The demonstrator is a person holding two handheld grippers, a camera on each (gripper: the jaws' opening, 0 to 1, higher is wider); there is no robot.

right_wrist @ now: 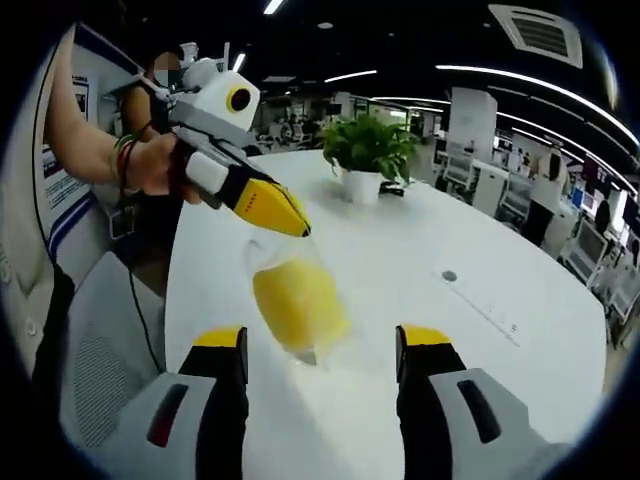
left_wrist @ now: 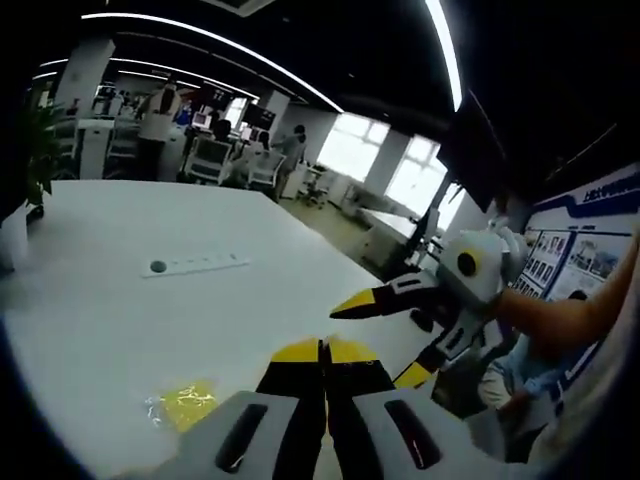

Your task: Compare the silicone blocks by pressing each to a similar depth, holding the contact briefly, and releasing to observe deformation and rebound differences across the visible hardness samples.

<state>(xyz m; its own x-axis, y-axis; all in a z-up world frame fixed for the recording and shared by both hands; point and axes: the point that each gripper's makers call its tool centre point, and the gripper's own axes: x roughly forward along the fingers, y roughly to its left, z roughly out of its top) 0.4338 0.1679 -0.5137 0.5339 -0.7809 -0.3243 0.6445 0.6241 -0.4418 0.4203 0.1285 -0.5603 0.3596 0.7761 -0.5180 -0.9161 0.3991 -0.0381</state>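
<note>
In the left gripper view, the left gripper (left_wrist: 325, 350) has its two yellow tips pressed tight together, with nothing seen between them. It hangs over a big white table (left_wrist: 120, 300). A yellow block in a clear bag (left_wrist: 185, 405) lies on the table, down and to the left of the tips. The right gripper (left_wrist: 400, 335) comes in from the right side, and its two yellow tips are spread wide apart.

In the right gripper view, the right gripper (right_wrist: 320, 345) has its tips far apart and holds nothing. The yellow block in a clear bag (right_wrist: 298, 300) sits on the table between the tips and a little past them. The left gripper (right_wrist: 285, 222) reaches down from the upper left, held by a hand (right_wrist: 150, 165). Its closed tip is right at the top of the bag. A green plant in a white pot (right_wrist: 367, 160) stands farther back on the table.
</note>
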